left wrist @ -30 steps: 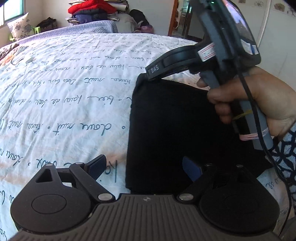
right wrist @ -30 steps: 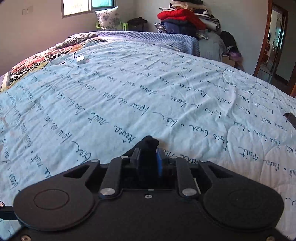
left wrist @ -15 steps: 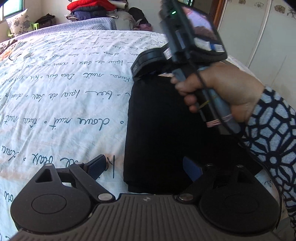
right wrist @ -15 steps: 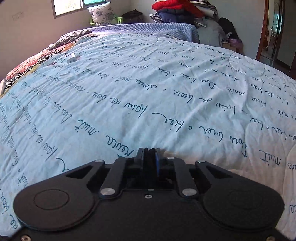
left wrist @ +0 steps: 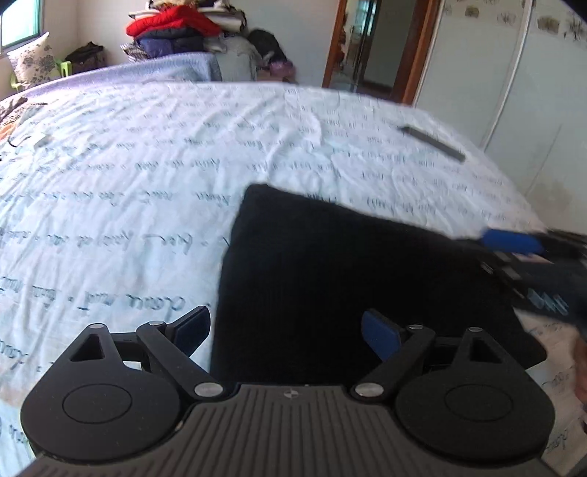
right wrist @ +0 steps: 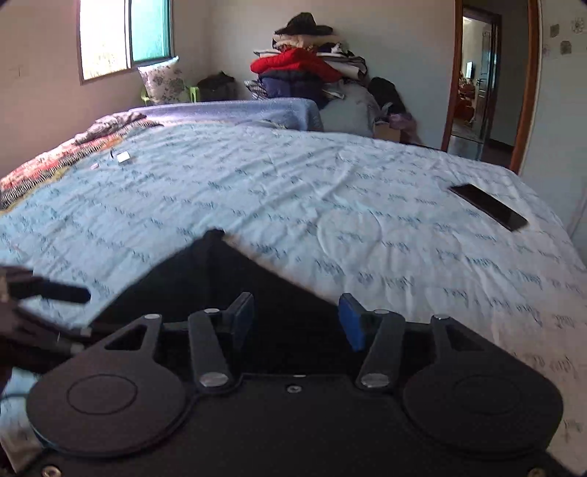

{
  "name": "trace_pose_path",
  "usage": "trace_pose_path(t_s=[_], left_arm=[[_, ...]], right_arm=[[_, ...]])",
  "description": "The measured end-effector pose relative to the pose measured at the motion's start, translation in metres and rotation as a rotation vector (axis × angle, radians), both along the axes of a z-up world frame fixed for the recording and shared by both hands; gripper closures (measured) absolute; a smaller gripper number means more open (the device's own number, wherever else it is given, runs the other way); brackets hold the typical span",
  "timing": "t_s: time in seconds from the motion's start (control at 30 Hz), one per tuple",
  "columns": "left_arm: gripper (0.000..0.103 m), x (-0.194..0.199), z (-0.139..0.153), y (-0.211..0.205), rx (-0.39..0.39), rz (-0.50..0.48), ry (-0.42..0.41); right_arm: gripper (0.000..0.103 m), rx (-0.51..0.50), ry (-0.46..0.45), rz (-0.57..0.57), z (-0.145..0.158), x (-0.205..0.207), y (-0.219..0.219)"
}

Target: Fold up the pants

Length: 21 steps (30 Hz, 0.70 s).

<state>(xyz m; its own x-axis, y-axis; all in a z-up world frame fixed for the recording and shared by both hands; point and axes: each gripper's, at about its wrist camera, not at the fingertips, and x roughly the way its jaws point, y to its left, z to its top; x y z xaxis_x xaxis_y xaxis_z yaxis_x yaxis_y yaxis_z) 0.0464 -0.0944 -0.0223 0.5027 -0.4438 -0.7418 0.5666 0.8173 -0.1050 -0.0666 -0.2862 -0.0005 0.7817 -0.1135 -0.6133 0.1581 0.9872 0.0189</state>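
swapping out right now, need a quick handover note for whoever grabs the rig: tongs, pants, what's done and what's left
Left tongs: open, holding nothing, over the near edge of the folded black cloth pants.
Right tongs: open, holding nothing, above the same pants.
Pants: lying flat as a compact folded rectangle on the pale blue bedspread with handwriting print.
Done: the pants look folded and released.
Left: probably only a check of the edges, or one more fold if a smaller bundle is wanted.

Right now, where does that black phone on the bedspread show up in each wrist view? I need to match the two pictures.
Left wrist: phone in the upper right, lying on the bedspread beyond the folded black pants.
Right wrist: phone at the right, near the bed's right edge, past the pants.
Shared landmark: the red garment atop the clothes pile.
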Motion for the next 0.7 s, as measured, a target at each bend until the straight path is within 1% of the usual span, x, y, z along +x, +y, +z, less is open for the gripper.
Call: trace_pose_path(t_s=[0.03,0.07,0.1,0.13,0.17,0.23,0.27,0.3,0.37,0.4,0.47,0.57,0.63,0.7], left_arm=[[0.012,0.0,-0.007,-0.005,0.019,0.0,0.012],[0.012,-0.003,-0.011,-0.009,0.04,0.004,0.006],[0.011,-0.006,-0.013,-0.012,0.059,0.009,-0.009],[0.011,-0.01,-0.013,-0.014,0.073,0.01,-0.028],[0.012,-0.013,-0.011,-0.015,0.082,0.012,-0.039],[0.012,-0.017,-0.004,-0.016,0.069,0.011,-0.051],[0.012,-0.018,-0.001,-0.017,0.06,0.012,-0.055],[0.012,-0.018,0.001,-0.019,0.055,0.018,-0.057],[0.012,-0.018,0.001,-0.026,0.058,0.024,-0.053],[0.012,-0.018,-0.001,-0.031,0.067,0.026,-0.048],[0.012,-0.021,-0.005,-0.039,0.086,0.029,-0.056],[0.01,-0.028,-0.009,-0.048,0.127,0.037,-0.1],[0.009,-0.031,-0.011,-0.05,0.14,0.044,-0.115],[0.009,-0.032,-0.011,-0.05,0.142,0.052,-0.12]], right_arm=[[0.05,0.002,0.024,-0.002,-0.008,-0.009,-0.002],[0.05,-0.01,0.056,-0.003,-0.017,-0.015,-0.004],[0.047,-0.053,0.087,-0.017,-0.028,-0.02,-0.005],[0.04,-0.097,0.09,-0.035,-0.035,-0.026,-0.006],[0.034,-0.102,0.076,-0.056,-0.034,-0.033,-0.007],[0.037,-0.08,0.039,-0.089,-0.025,-0.041,-0.007],[0.037,-0.098,0.01,-0.097,-0.018,-0.044,-0.003],[0.037,-0.112,-0.017,-0.092,-0.013,-0.047,0.002],[0.037,-0.082,-0.051,-0.049,-0.009,-0.047,0.012],[0.037,-0.064,-0.057,-0.025,-0.011,-0.047,0.016],[0.037,-0.05,-0.03,-0.001,-0.019,-0.043,0.022],[0.038,-0.062,0.008,-0.02,-0.035,-0.044,0.025],[0.038,-0.05,0.005,-0.058,-0.032,-0.049,0.023],[0.038,-0.024,-0.029,-0.073,-0.024,-0.056,0.024]])
